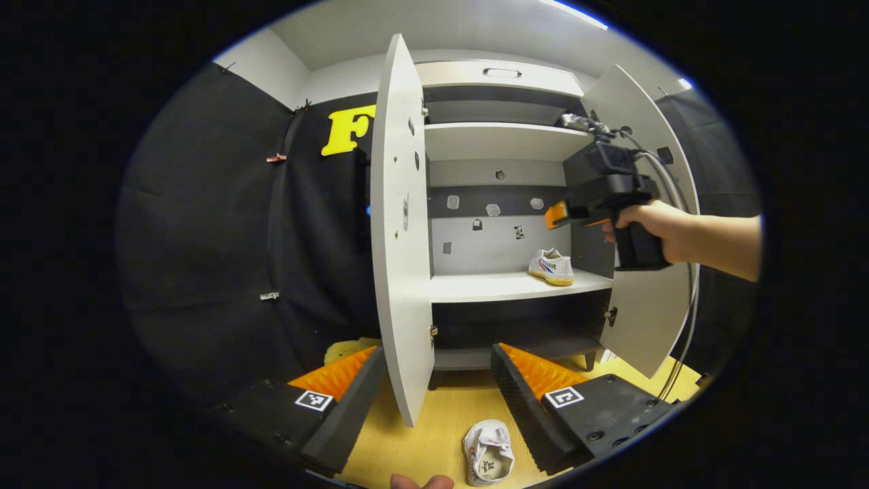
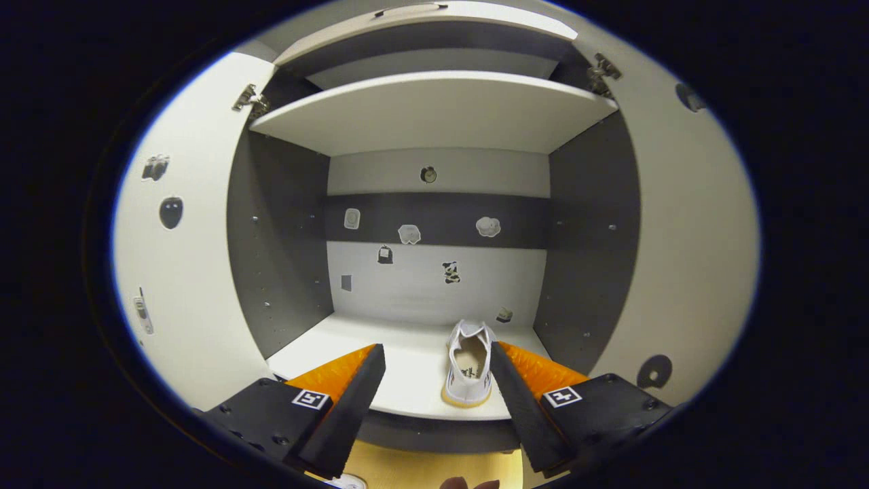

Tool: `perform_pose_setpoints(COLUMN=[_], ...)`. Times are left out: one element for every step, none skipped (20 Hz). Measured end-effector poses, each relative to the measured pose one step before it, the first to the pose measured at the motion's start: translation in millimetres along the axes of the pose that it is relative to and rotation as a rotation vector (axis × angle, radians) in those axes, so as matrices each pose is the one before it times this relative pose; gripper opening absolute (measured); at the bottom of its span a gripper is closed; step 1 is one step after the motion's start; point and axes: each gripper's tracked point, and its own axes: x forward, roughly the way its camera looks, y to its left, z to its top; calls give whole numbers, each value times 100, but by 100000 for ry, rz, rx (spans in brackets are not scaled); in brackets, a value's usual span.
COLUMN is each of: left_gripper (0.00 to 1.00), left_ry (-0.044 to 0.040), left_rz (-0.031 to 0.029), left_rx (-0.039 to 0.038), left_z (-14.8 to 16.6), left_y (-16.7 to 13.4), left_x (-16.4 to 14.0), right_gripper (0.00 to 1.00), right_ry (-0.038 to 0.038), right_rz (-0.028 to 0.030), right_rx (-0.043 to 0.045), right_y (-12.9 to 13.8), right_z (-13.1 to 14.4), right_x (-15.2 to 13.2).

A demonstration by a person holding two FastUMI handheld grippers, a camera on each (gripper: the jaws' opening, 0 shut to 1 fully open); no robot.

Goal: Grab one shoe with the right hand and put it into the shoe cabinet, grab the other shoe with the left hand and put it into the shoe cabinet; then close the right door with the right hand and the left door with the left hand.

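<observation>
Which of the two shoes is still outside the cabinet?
The shoe on the wooden floor, just ahead of the left gripper, whose fingers are spread. The other shoe already sits on the cabinet shelf, right side.

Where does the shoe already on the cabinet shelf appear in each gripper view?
Left gripper view: shoe on the shelf, right of centre, at the shelf's right end under the right gripper.
Right gripper view: same shoe, low centre, heel toward the camera.
Shared landmark: stickers on the back panel.
</observation>
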Motion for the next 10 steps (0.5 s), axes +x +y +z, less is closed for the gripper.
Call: perform_pose_setpoints(left_gripper=[97,97,97,97,97,97,97,97,97,97], left_ry=[-1007,-1129,-859,-501,-227,-147,-8,-392,-368,149], left_rz=[-179,-525,-577,-850,-782,-1044,-1073,-984,-945,-1331], left_rx=[164,53,-26,-101,-85,-159,13,253,342,655], left_z=[74,237,86,83,-157,-82,-226,-221,-397,-660], left_y=[-5,-148,-212,-263,-280,-332,-330,-283,-283,-328], left_x=[60,35,19,84,88,-42,0,0,27,-9], right_gripper=[98,98,98,98,98,98,98,98,98,98], right_ry=[-1569,-1606,-1457,-1563,-1681,-1531,-1019,-223,104,-221], right_rz=[110,994,422,543,-333,-398,-345,-415,-133,9], right_rx=[707,415,-155,-987,-1270,-847,96,678,675,-244], right_y=[-126,117,24,-36,-102,-27,25,-31,6,-62], right_z=[-308,-283,-431,-529,-323,-309,-339,-528,-540,-434], right_x=[-2134,-2056,-2057,-2032,-1844,-1582,-1457,-1440,-1439,-1019])
